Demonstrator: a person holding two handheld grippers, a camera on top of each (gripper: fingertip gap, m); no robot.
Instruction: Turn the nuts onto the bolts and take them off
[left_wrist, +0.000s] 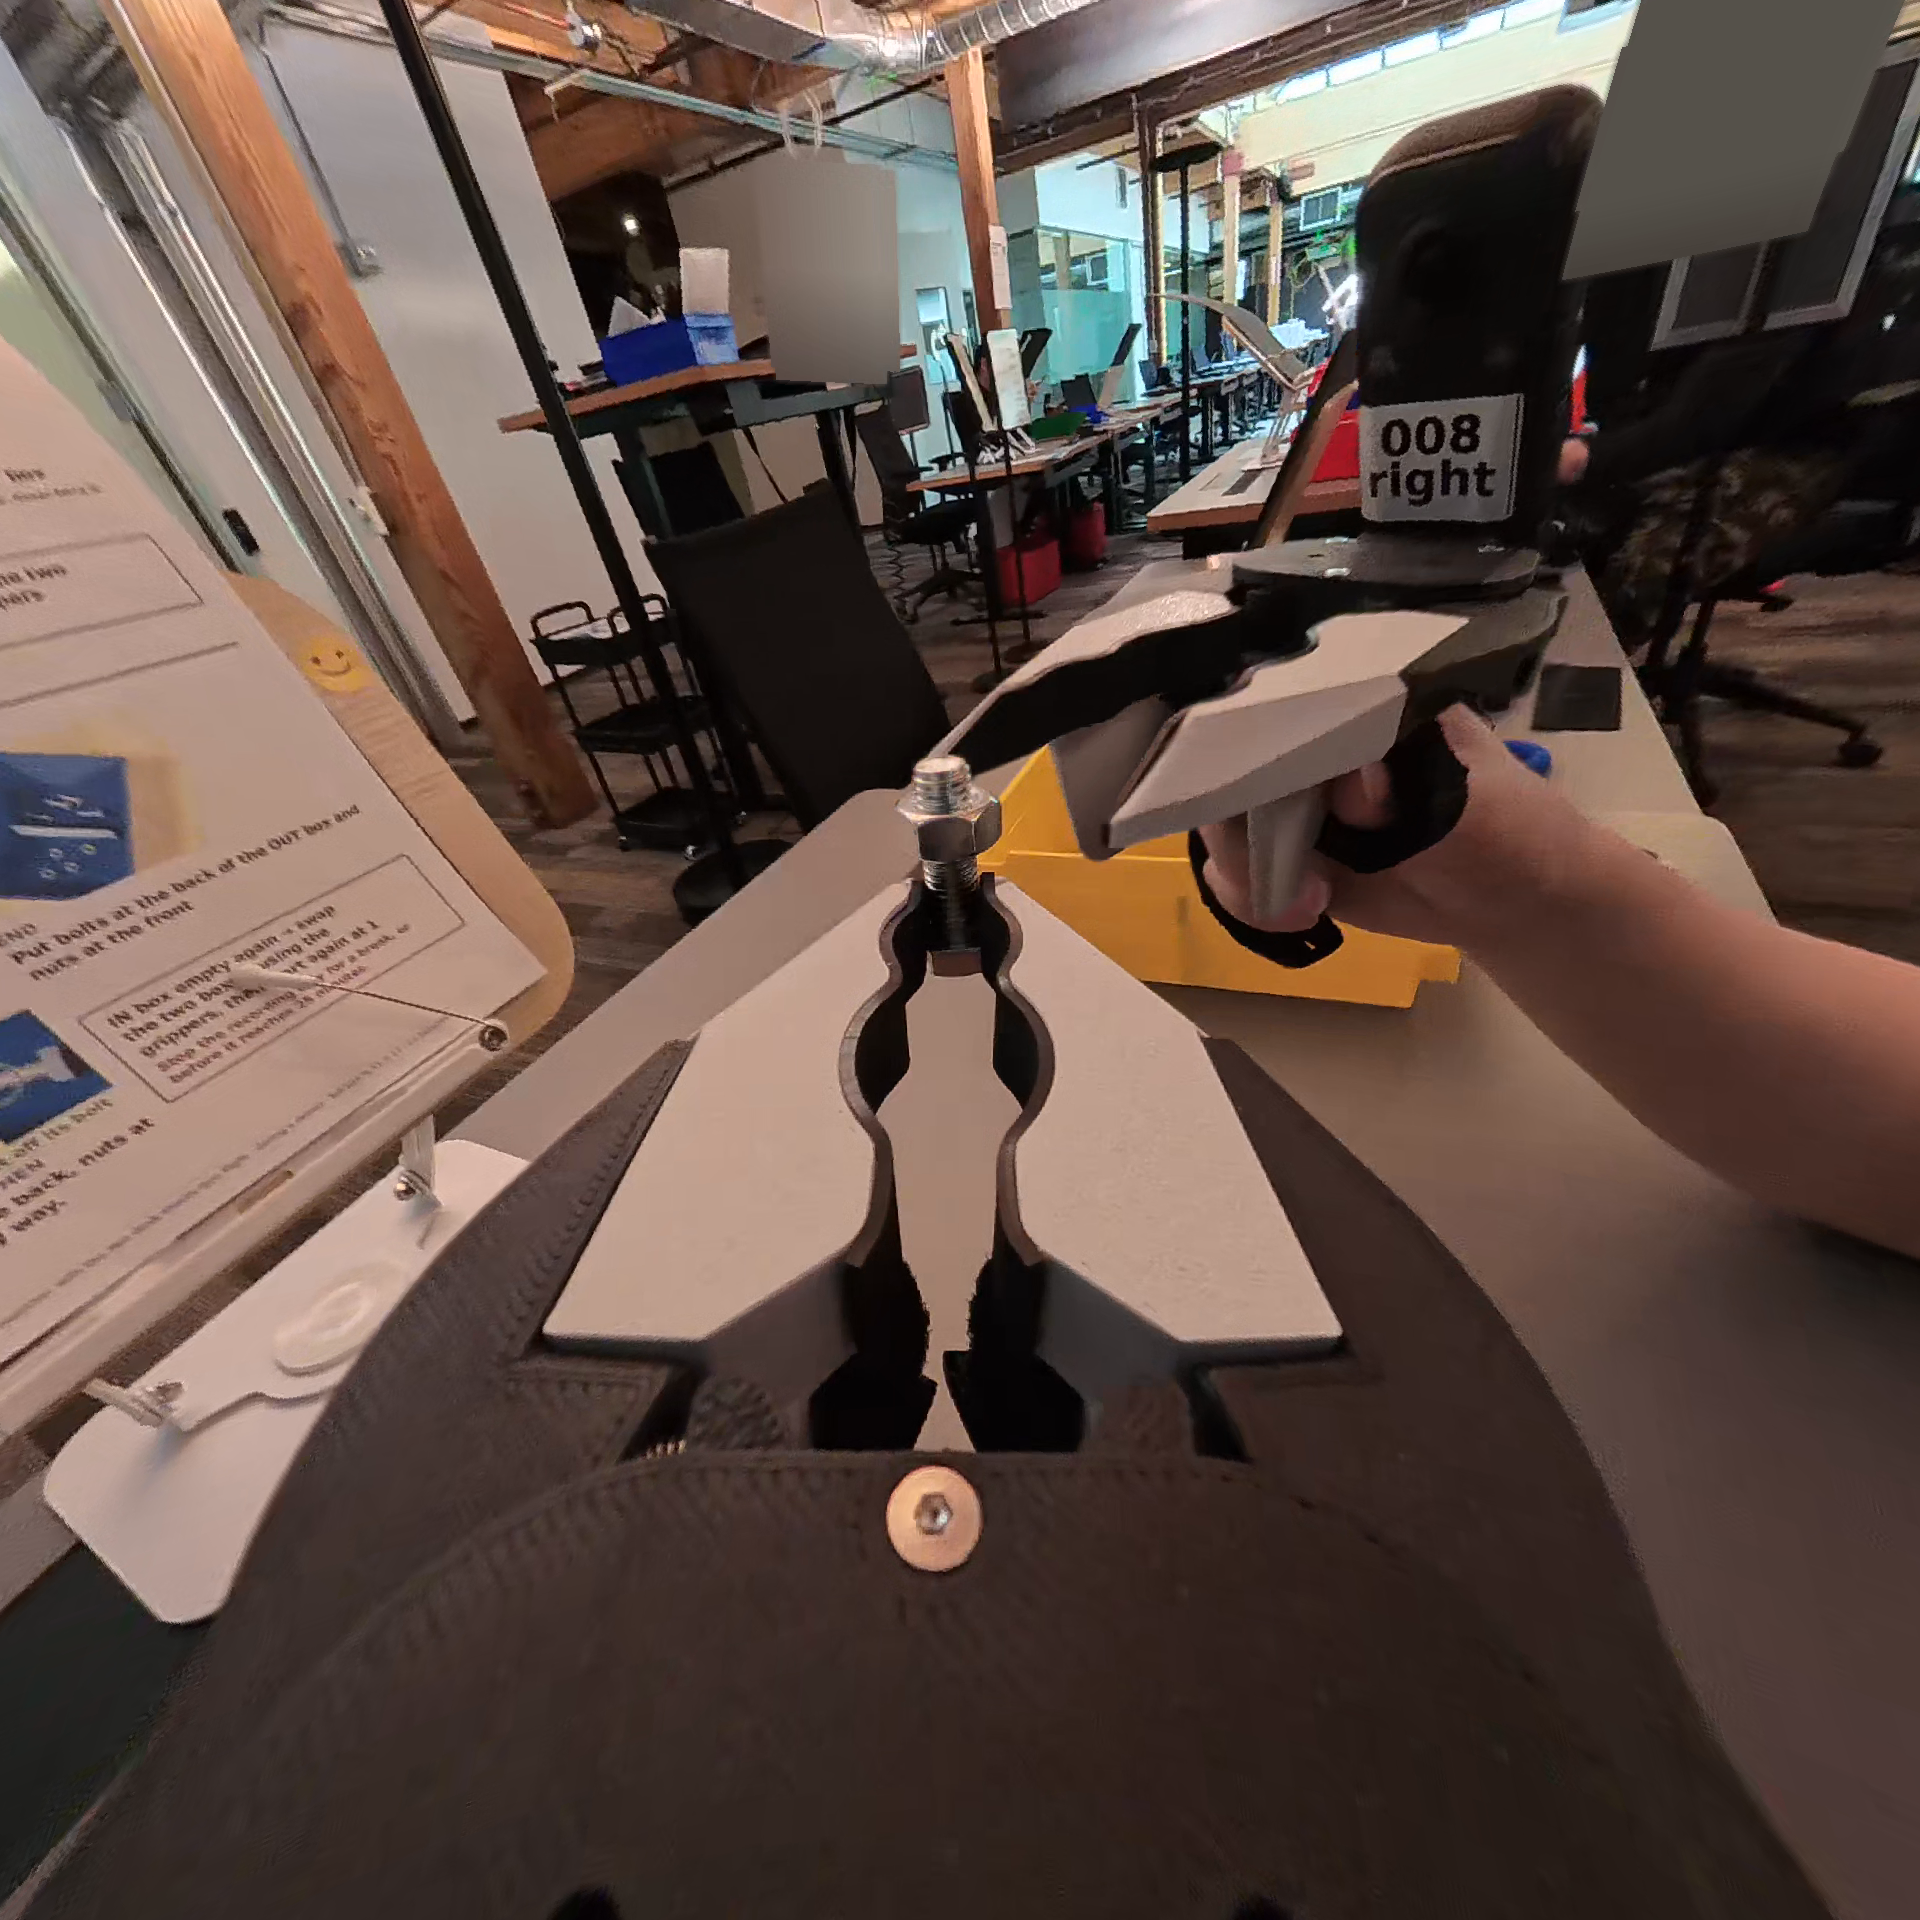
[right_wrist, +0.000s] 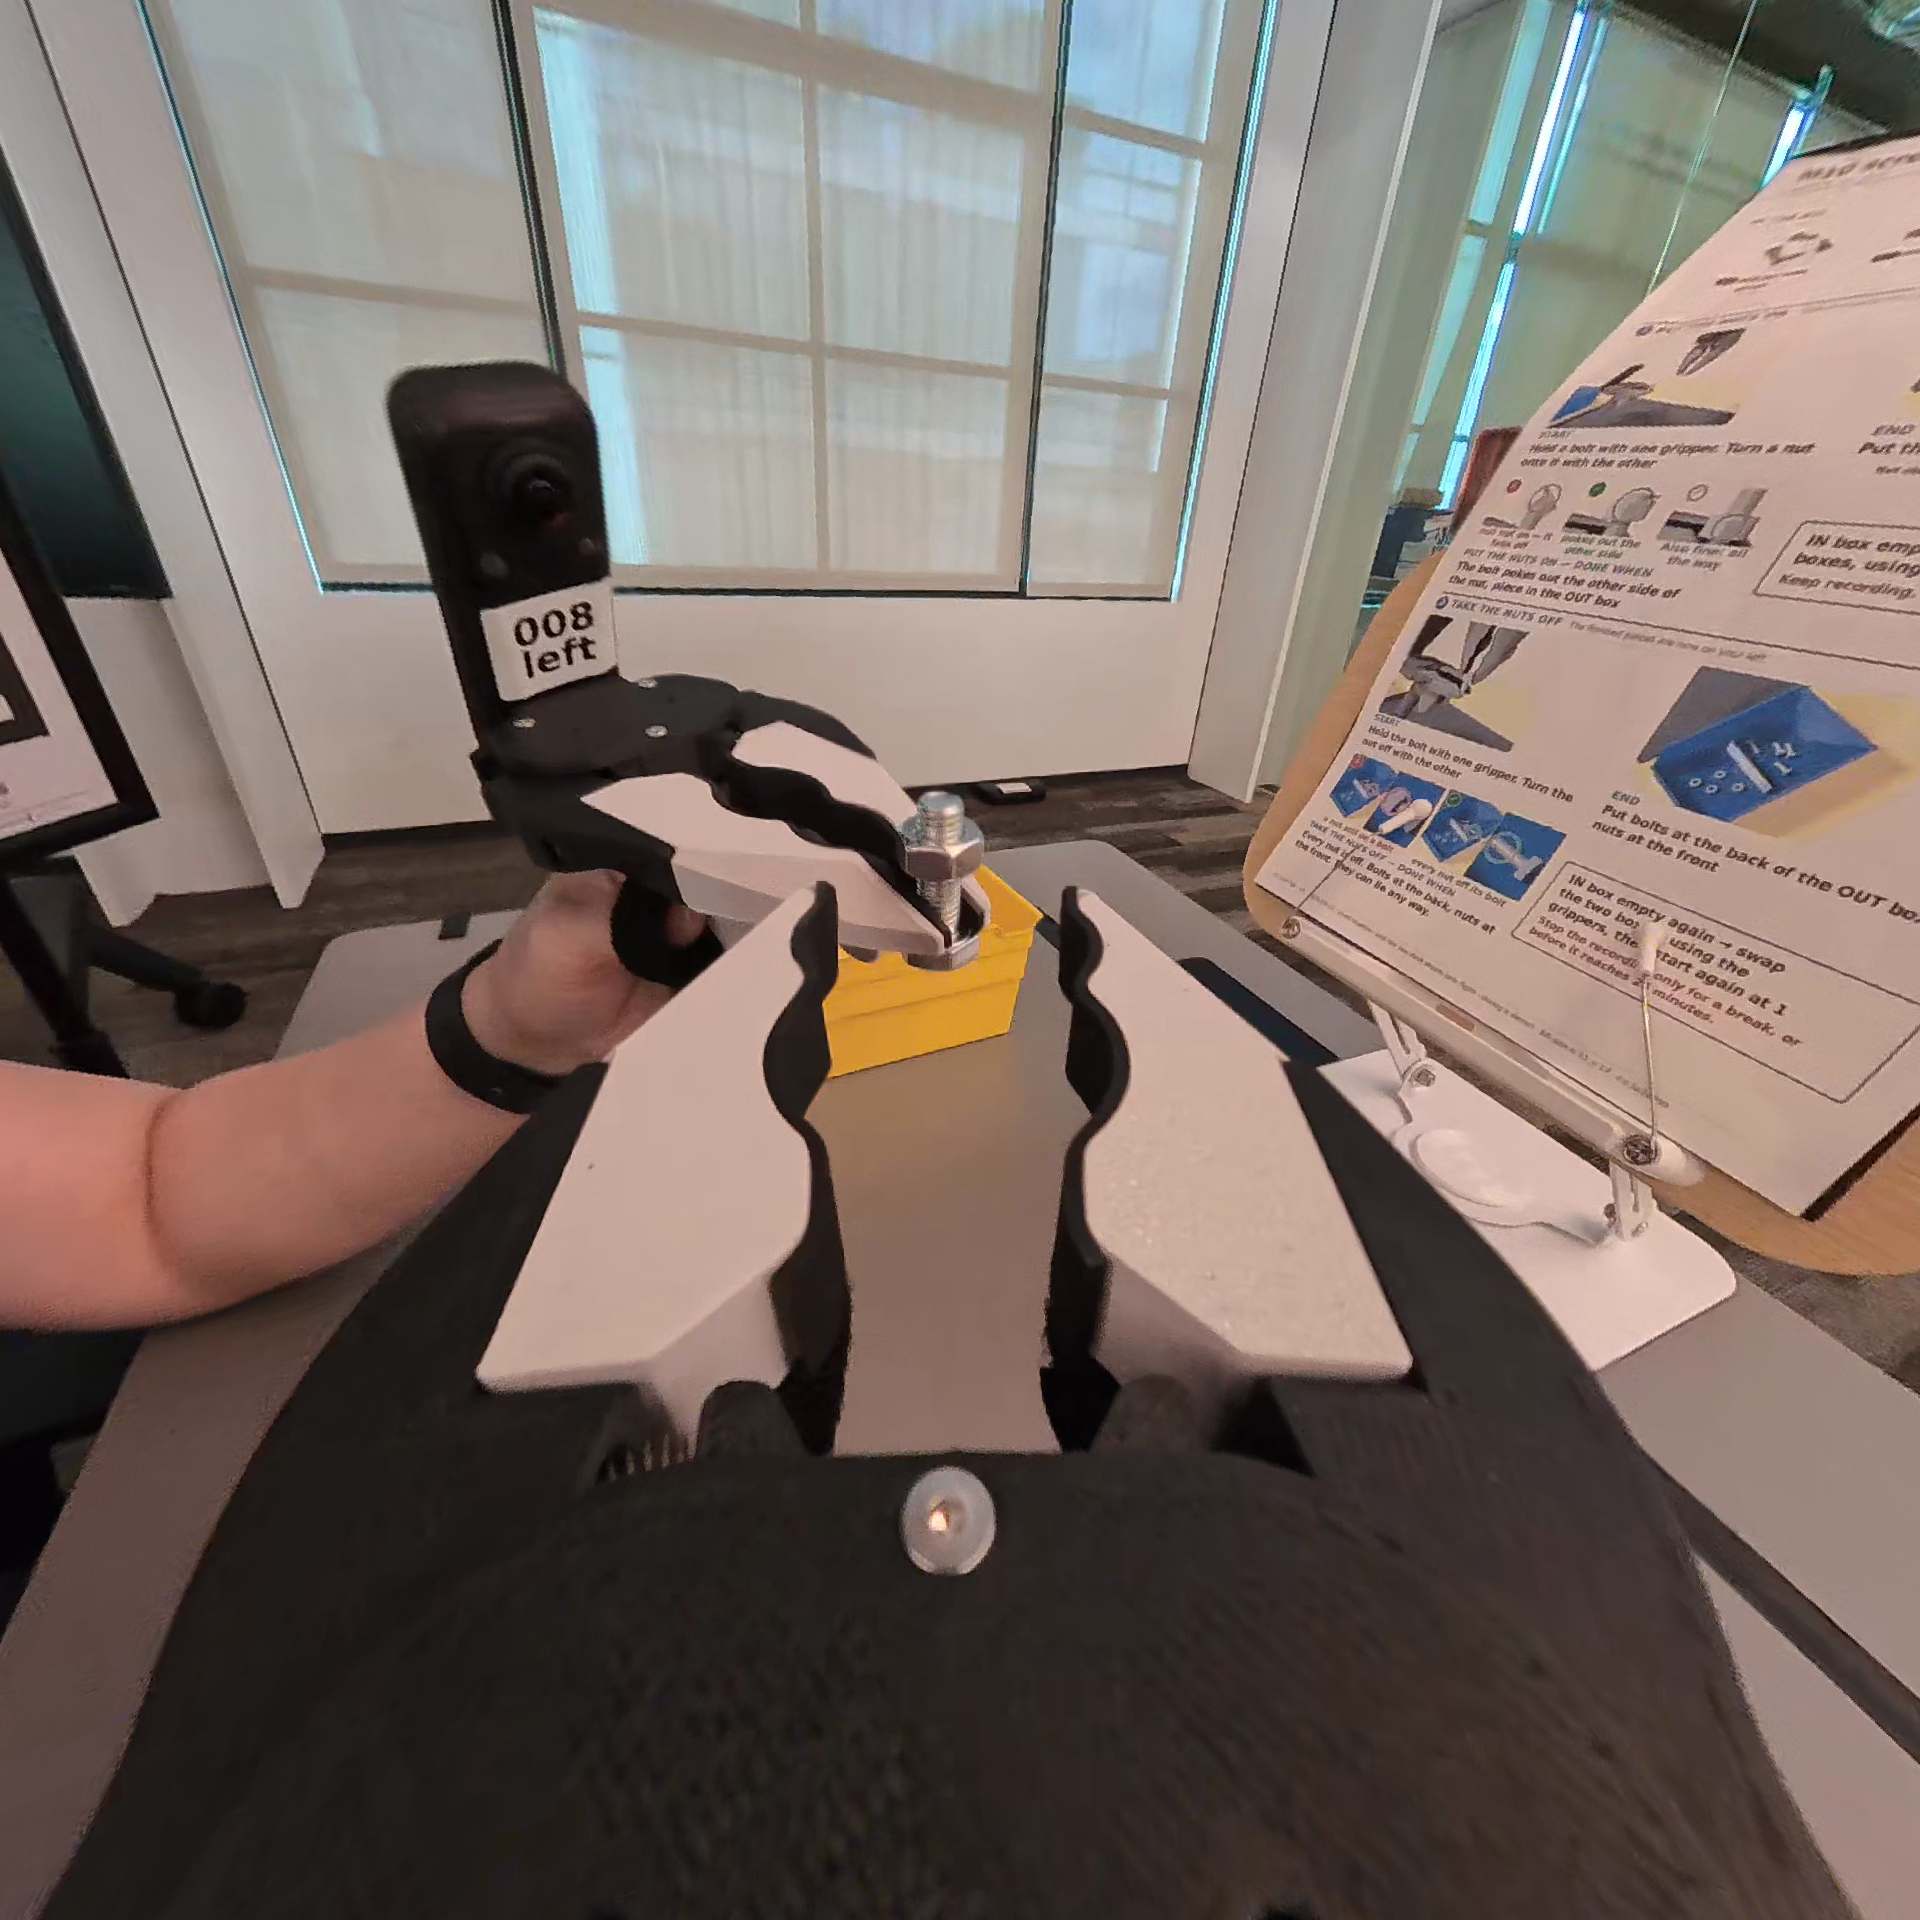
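Note:
My left gripper (left_wrist: 948, 914) is shut on the threaded shank of a silver bolt (left_wrist: 943, 883) and holds it upright above the table. A silver hex nut (left_wrist: 948, 821) sits on the bolt near its top end, with a few threads above it. My right gripper (right_wrist: 945, 914) is open and empty, its fingers apart on either side of the bolt (right_wrist: 940, 883) and a little nearer than it. In the left wrist view the right gripper (left_wrist: 1039, 769) hovers just right of the nut, jaws apart. In the right wrist view the left gripper (right_wrist: 951, 925) grips the bolt below the nut (right_wrist: 940, 854).
A yellow bin (left_wrist: 1195, 914) stands on the grey table (left_wrist: 1507, 1299) behind the bolt; it also shows in the right wrist view (right_wrist: 925, 997). An instruction sheet on a white stand (right_wrist: 1621, 727) stands beside it. Office chairs and desks fill the room beyond. The tips of both grippers are at nearly the same place.

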